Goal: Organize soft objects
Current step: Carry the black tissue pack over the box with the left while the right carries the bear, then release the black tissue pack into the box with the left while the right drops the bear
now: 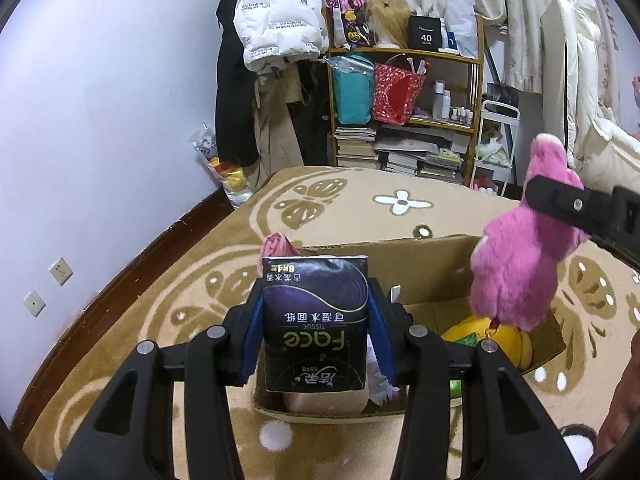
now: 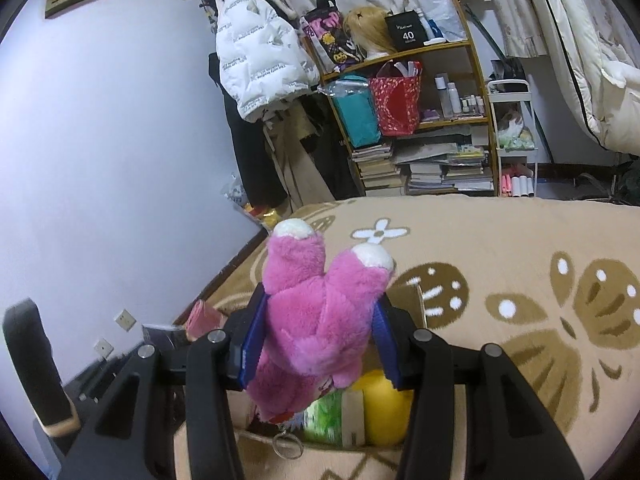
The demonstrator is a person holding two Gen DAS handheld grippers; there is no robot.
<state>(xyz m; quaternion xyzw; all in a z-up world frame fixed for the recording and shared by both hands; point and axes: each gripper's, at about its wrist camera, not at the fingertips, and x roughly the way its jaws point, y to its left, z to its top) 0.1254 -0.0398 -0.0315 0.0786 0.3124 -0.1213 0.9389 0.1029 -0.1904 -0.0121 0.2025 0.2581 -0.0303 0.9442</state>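
My left gripper [image 1: 316,320] is shut on a dark purple "Face" tissue pack [image 1: 316,320] and holds it over the near-left end of an open cardboard box [image 1: 420,264] on the rug. My right gripper [image 2: 318,332] is shut on a pink plush toy [image 2: 320,312] with white-tipped ears, held above the box; the toy also shows in the left wrist view [image 1: 524,256], hanging over the box's right end. A yellow soft ball [image 1: 492,340] and a green item [image 2: 324,416] lie inside the box.
The box sits on a tan flower-patterned rug [image 1: 360,208]. A pink object [image 1: 276,244] lies by the box's far-left corner. A cluttered wooden shelf [image 1: 404,112], hanging coats [image 1: 276,20] and a white cart [image 1: 496,140] stand behind. The wall [image 1: 100,120] is on the left.
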